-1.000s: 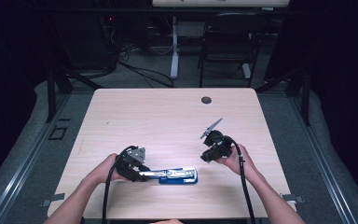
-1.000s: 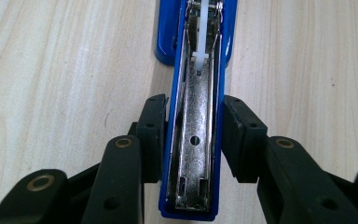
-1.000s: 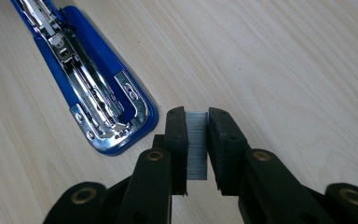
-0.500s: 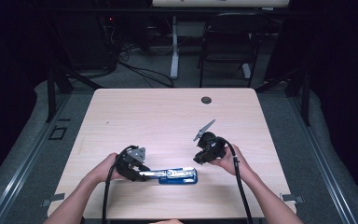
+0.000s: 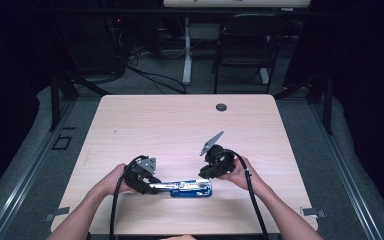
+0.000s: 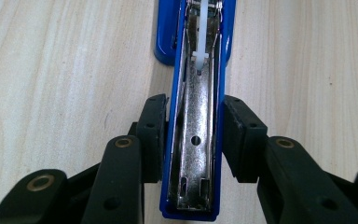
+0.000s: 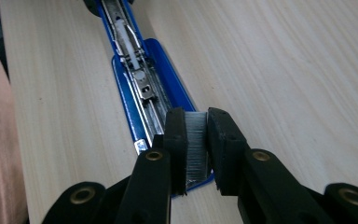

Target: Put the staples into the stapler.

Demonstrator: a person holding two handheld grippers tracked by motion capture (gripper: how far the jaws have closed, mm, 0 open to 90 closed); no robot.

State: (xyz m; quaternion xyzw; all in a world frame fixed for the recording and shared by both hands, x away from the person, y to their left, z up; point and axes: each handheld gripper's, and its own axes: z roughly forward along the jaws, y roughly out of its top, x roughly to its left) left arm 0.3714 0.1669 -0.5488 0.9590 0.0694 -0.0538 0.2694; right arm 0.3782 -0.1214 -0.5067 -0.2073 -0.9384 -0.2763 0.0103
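Presently on the pale wood-grain bench [image 5: 180,125], near its front edge: one blue metal stapler [image 5: 190,189], opened out flat, its bright steel staple channel [image 6: 196,140] facing up and its blue base lying flat on the bench surface.

Left gripper [image 6: 193,135]: black, two-jawed, held in the person's left hand [image 5: 112,181] at the left end of the stapler. Its jaws are closed narrowly on the blue sides of the staple channel, one pad [image 6: 153,135] pressing each flank, so the channel is clamped between them. In the left gripper view the channel runs straight away from the jaws, with a white plastic pusher [image 6: 200,56] visible farther along it.

Right gripper [image 7: 196,149]: black, two-jawed, held in the person's right hand [image 5: 237,172] at the stapler's right end. Its jaws are closed on a silver strip of staples [image 7: 196,144], which stands on edge between the two pads. In the right gripper view the strip sits just above the near end of the open stapler, beside the steel channel; whether it touches the stapler cannot be told.

Other item: a small dark round grommet [image 5: 221,107] set in the bench near its far edge, well apart from the stapler.

Markings: no brand, label or writing can be read on the stapler or either gripper.
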